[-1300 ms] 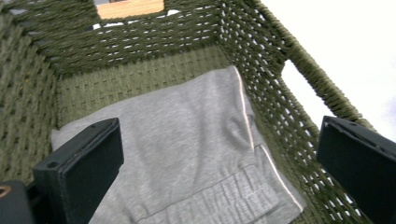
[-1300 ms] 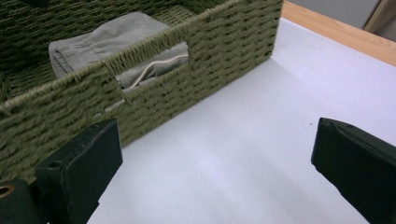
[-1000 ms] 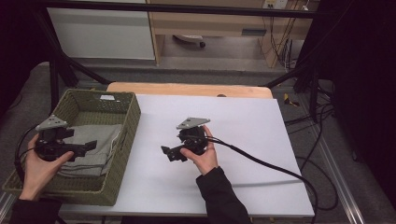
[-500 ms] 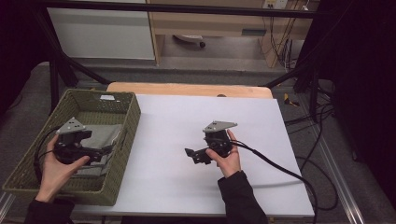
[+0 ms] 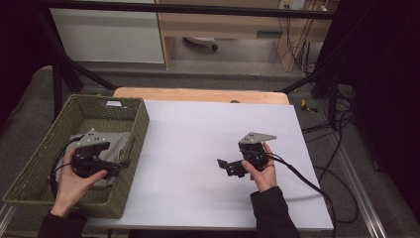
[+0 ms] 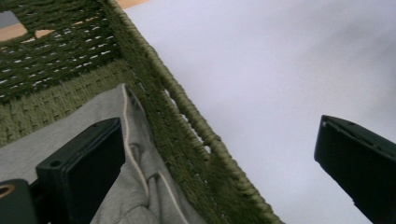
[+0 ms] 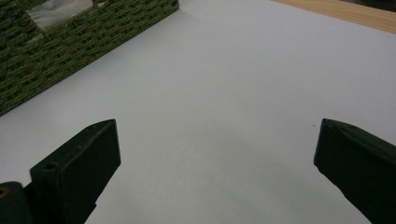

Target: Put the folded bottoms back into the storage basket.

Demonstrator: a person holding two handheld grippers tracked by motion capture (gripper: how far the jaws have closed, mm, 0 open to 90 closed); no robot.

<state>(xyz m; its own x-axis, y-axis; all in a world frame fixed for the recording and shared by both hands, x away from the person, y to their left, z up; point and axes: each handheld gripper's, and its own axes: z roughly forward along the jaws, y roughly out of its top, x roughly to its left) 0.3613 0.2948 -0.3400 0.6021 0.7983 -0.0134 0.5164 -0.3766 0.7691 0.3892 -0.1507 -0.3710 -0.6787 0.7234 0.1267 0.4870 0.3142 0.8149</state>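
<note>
Overhead, a white table (image 5: 208,148) with a strip of bare wood along its far edge. Green woven basket (image 5: 133,124) sits at the table's left side, long axis running away from the person. Grey cloth (image 5: 116,144) lies rumpled in the basket's bottom, toward the near right corner; a pale seam or hem runs along one fold.

Left gripper (image 5: 116,166) held in the person's left hand (image 5: 74,183), down inside the basket, over the cloth, pointing toward the basket's right wall. Grey three-cornered plate on top, cable looping off to the left. From the left gripper view: fingers (image 6: 88,158) spread wide, nothing between them. One finger is low over the cloth, and whether it touches I cannot tell. The other finger shows against the white table, beyond the basket rim. The rim itself runs diagonally between the two.

Right gripper (image 5: 228,166) held in the right hand (image 5: 260,171), out over the open table, right of centre, well apart from the basket. It points left, toward the basket. Black cable trails off to the right and off the table's near edge. Right gripper view: fingers (image 7: 84,158) wide apart, bare white surface between them; basket's woven wall at upper left, wood strip at upper right.

Dark sleeves on both forearms.
</note>
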